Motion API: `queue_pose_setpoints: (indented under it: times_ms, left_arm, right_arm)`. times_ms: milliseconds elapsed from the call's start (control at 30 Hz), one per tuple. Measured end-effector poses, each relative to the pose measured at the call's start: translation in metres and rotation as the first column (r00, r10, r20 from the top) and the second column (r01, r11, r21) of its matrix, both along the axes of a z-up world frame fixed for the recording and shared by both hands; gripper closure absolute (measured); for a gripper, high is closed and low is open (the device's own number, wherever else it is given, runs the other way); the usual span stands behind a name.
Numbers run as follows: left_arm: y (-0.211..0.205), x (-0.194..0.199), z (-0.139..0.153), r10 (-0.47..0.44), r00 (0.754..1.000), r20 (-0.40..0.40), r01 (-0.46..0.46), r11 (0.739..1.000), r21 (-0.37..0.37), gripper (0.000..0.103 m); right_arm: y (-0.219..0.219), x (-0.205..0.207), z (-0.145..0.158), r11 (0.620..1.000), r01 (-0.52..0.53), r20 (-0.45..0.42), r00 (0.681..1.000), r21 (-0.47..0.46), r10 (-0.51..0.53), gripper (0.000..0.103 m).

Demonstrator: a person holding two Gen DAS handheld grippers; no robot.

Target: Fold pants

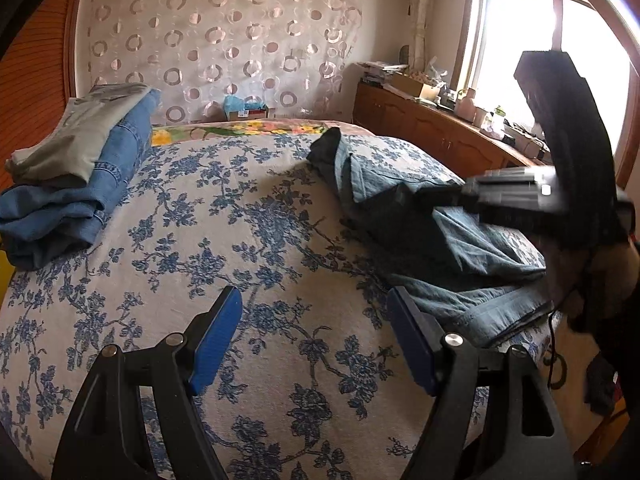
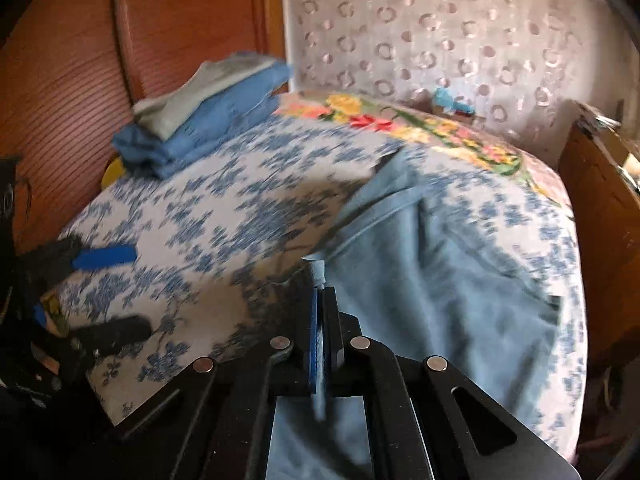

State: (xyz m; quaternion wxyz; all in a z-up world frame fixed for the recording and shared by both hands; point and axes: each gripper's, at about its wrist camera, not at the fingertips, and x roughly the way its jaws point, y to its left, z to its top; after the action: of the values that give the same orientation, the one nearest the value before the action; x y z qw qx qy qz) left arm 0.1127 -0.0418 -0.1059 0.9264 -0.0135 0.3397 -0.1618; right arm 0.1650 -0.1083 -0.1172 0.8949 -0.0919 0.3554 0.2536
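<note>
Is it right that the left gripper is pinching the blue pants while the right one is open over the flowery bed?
No, they are swapped. The right wrist view shows the right gripper shut on the blue pants; the left wrist view shows the left gripper open over the bed.

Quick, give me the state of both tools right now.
Left tool: open, holding nothing, above the bedspread.
Right tool: closed on an edge of the blue pants.

I see a blue-floral bedspread (image 1: 248,216) over the bed, folded blue jeans (image 1: 76,196) with a grey garment (image 1: 76,136) stacked on top near the wooden headboard (image 2: 68,60). Circle-pattern curtain (image 1: 224,36) behind, wooden cabinet (image 1: 424,128) under a bright window (image 1: 516,40), clutter on top.
</note>
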Motion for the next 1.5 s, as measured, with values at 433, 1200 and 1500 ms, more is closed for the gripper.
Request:
queue_pose_setpoints:
  times_ms: [433, 1200, 1500]
  left_arm:
    - [-0.02, -0.005, -0.002, -0.05, 0.999, -0.001, 0.05, 0.999, 0.022, 0.027]
    - [-0.031, -0.006, -0.01, -0.059, 0.998, -0.018, 0.06, 0.998, 0.03, 0.027]
    - [-0.037, -0.009, -0.015, -0.073, 0.997, -0.028, 0.074, 0.996, 0.041, 0.027]
  right_arm:
    - [-0.063, 0.052, 0.005, 0.963, 0.258, 0.057, 0.966, -0.084, -0.254, 0.102]
    - [-0.073, 0.117, -0.036, 0.932, 0.362, -0.11, 0.926, -0.027, -0.362, 0.075]
    - [-0.082, 0.114, -0.039, 0.929, 0.363, -0.054, 0.928, -0.074, -0.367, 0.1]
